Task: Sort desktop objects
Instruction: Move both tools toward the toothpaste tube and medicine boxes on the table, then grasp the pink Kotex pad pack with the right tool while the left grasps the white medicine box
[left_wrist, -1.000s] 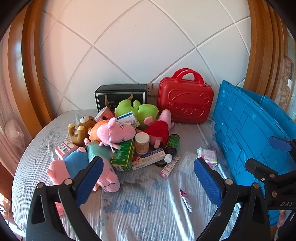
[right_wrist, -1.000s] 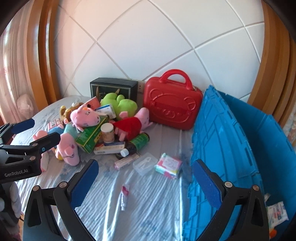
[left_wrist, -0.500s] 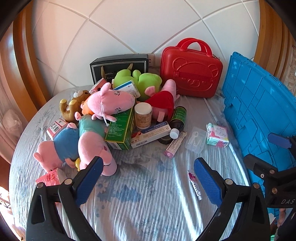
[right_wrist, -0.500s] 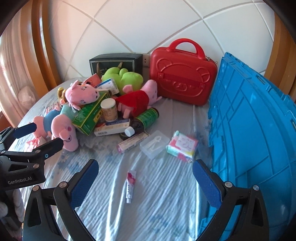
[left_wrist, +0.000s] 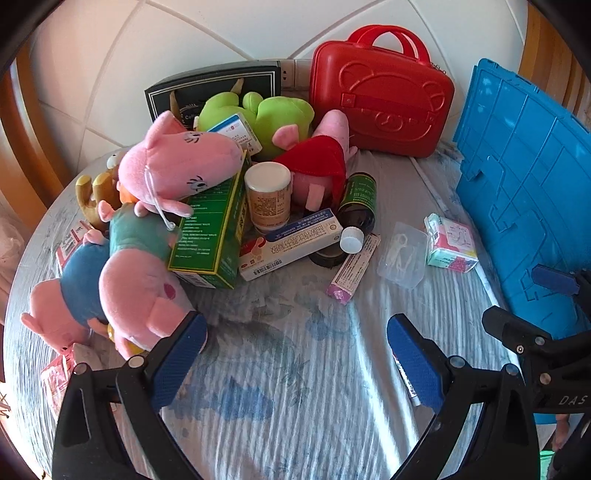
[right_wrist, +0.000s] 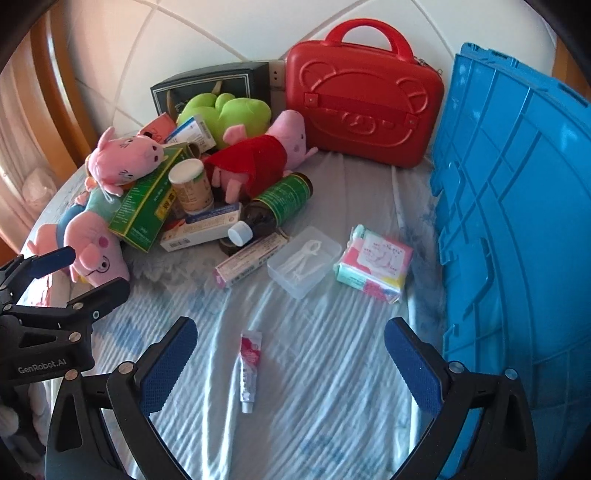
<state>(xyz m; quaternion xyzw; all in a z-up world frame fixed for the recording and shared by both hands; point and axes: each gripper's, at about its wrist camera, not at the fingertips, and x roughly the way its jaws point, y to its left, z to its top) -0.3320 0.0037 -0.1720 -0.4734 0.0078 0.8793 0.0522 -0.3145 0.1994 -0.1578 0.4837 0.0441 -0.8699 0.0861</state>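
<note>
Both tools spread wide and empty: left tool (left_wrist: 295, 354) and right tool (right_wrist: 290, 354) poised low over the cloth-covered round surface (right_wrist: 332, 424), carrying nothing. Held apart like this probably to take in the whole clutter before choosing a first item.

Directly between the right tool's blue pads (right_wrist: 168, 365), slightly ahead: a small pink-and-white squeeze tube (right_wrist: 248, 369), flat, alone on the cloth, cap toward the tool. Likely the easiest first pick, nothing touching it. Further ahead: a clear plastic lidded box (right_wrist: 303, 260), and just right of that a pink-and-mint tissue pack (right_wrist: 373, 264). Hard to the right: a tall blue plastic crate (right_wrist: 517, 221), probably the bin for sorting.

Ahead and left of both tools, heaped together: pink pig plush toys (left_wrist: 177, 166), a green cardboard medicine box (left_wrist: 210, 229) propped against them, a white-capped beige jar (left_wrist: 267, 194), a dark brown bottle with green label (left_wrist: 358, 206) on its side, a long white-and-blue carton (left_wrist: 291, 247). Behind, against the wall: a red hard-shell case with handle (left_wrist: 380, 96) and a lime green plush (left_wrist: 258, 118).
</note>
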